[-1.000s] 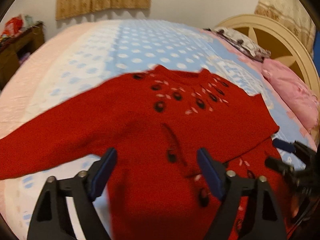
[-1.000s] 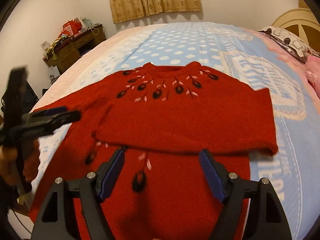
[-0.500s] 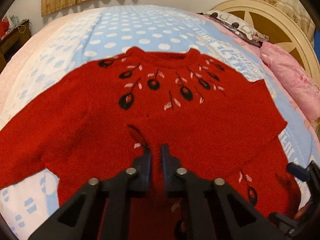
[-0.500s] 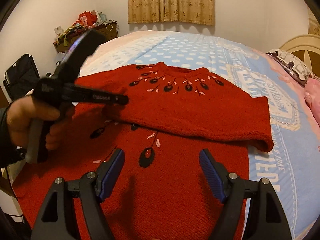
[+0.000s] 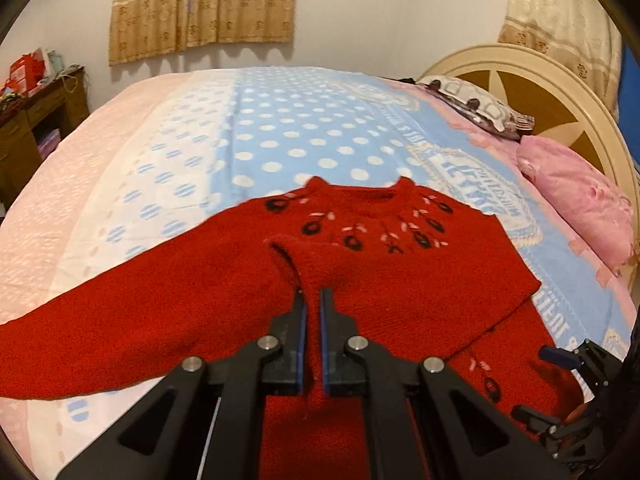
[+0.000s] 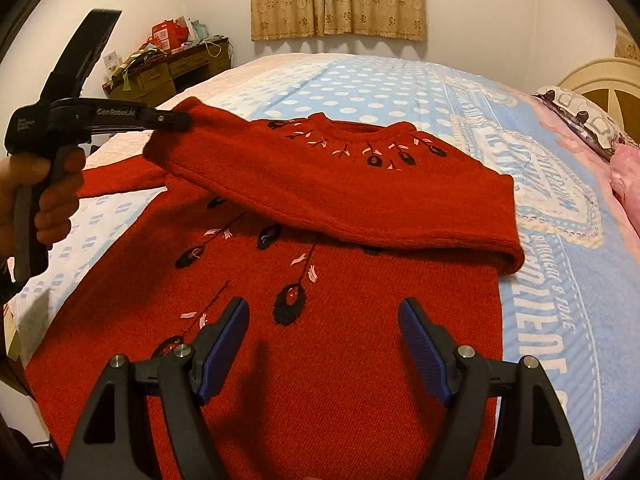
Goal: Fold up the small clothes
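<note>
Left tongs (image 5: 313,300) clamped on the cuff of the right sleeve (image 6: 340,196), lifting it across the chest. Right tongs (image 6: 324,320) wide apart, holding nothing, hovering over the lower body. One red knit sweater (image 6: 328,360) – face up on the bed (image 5: 288,136). Probably soft, floppy, light, grippy wool – won't slip, will sag. Grab at cuffs, hem, shoulder seams. Two pillows by the headboard (image 5: 560,92).
</note>
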A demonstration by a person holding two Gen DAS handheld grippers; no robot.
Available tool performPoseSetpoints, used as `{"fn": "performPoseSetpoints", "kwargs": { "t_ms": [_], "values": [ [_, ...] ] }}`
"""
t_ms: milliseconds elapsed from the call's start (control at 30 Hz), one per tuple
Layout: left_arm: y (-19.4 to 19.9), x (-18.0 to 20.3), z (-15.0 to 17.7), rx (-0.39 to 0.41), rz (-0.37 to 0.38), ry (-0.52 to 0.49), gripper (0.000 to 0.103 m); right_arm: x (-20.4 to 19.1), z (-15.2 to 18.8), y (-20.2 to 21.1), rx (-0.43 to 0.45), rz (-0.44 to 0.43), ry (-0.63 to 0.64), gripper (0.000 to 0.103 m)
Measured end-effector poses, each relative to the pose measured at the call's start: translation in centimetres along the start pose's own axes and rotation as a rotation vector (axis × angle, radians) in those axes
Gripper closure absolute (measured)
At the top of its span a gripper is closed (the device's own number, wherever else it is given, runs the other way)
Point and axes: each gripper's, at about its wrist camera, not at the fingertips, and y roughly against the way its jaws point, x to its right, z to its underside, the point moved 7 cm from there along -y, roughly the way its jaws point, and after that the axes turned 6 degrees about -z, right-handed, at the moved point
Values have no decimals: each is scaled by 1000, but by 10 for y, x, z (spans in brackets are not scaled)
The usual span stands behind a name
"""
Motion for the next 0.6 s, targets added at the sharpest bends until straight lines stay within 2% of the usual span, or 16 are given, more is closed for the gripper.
{"fn": "performPoseSetpoints", "kwargs": {
  "t_ms": [233, 433, 533, 600],
  "values": [
    [-14, -25, 20, -39, -31, 50, 97, 0, 2, 0, -7, -3, -3, 25],
    [-42, -41, 46, -98, -65, 98, 97, 0, 8, -7, -56, -9, -11, 25],
    [-48, -44, 55, -101, -77, 99, 97, -1, 8, -4, -81, -35, -4, 25],
    [-47, -44, 57, -91, -90, 90, 90, 4, 1, 6, -67, -16, 25, 25]
  ]
}}
